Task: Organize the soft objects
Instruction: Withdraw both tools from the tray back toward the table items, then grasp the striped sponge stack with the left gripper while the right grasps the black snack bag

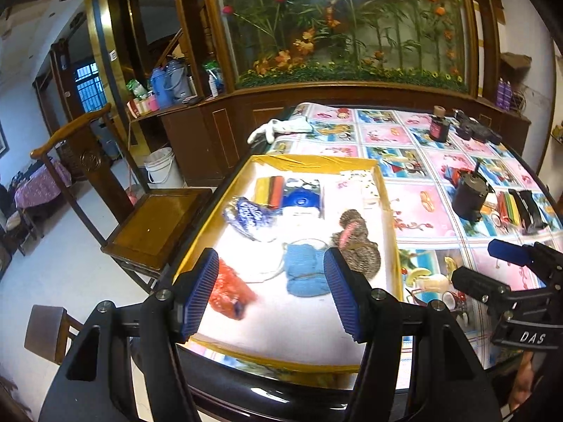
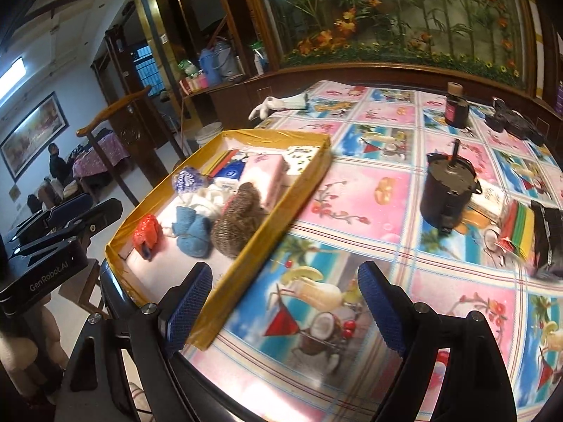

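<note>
Patterned cloth covers the surface (image 2: 352, 190), where a yellow-rimmed tray (image 2: 246, 246) already gathers the soft things so they stay in one place: red bundle (image 2: 147, 234), blue knit (image 2: 191, 232), brown knit (image 2: 237, 225). Above the tray's near end the left claw (image 1: 271, 295) hangs part-open and empty; right of the tray the right claw (image 2: 286, 311) gapes wide, holding nothing, probably bound for the striped cloth (image 2: 519, 230) beyond.

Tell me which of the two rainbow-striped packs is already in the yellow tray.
The striped pack at the far end of the yellow tray, beside the blue-and-white pack. The other striped pack lies outside on the tablecloth.
</note>
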`<action>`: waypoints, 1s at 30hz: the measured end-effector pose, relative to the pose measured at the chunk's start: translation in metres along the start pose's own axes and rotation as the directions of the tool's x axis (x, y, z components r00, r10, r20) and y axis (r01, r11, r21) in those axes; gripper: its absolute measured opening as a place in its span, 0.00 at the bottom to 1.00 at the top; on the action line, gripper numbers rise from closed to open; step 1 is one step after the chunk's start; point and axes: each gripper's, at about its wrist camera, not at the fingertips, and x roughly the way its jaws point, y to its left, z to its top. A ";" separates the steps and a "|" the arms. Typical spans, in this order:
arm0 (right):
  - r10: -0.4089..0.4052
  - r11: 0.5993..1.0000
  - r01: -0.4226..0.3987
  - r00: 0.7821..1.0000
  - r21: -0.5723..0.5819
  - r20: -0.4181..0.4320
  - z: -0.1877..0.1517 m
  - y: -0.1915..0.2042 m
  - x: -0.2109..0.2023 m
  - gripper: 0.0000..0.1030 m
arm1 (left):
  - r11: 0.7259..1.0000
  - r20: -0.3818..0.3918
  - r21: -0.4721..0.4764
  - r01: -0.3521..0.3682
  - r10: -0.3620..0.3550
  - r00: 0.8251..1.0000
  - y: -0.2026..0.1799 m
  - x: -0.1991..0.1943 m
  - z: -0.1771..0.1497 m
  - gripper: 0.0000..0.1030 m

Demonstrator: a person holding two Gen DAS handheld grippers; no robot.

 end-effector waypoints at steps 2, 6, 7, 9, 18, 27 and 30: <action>-0.003 1.000 0.003 1.000 0.016 0.000 -0.001 -0.009 -0.001 0.83 | 1.000 -0.006 0.015 0.002 -0.002 1.000 -0.007 0.000 0.000 0.59; -0.014 0.998 0.014 1.000 0.053 0.001 -0.005 -0.027 -0.005 0.83 | 0.999 -0.016 0.044 0.010 -0.010 1.000 -0.020 0.001 -0.001 0.59; -0.017 0.998 0.017 1.000 0.063 0.001 -0.006 -0.032 -0.006 0.83 | 0.999 -0.018 0.051 0.014 -0.013 1.000 -0.023 0.001 -0.001 0.59; -0.027 0.996 0.027 1.000 0.085 0.004 -0.009 -0.043 -0.010 0.83 | 0.998 -0.024 0.062 0.022 -0.020 0.999 -0.028 0.002 -0.001 0.59; -0.140 0.977 0.135 0.990 0.165 0.022 -0.016 -0.102 -0.036 0.83 | 0.959 -0.102 0.043 0.280 -0.275 0.956 -0.055 0.005 -0.007 0.59; -0.308 0.929 0.294 0.951 0.224 0.029 -0.002 -0.154 -0.060 0.83 | 0.888 -0.135 0.053 0.457 -0.448 0.884 -0.088 0.006 -0.011 0.59; -0.358 0.905 0.338 0.933 0.258 0.035 0.011 -0.169 -0.065 0.84 | 0.868 -0.143 0.059 0.493 -0.481 0.865 -0.095 0.007 -0.011 0.59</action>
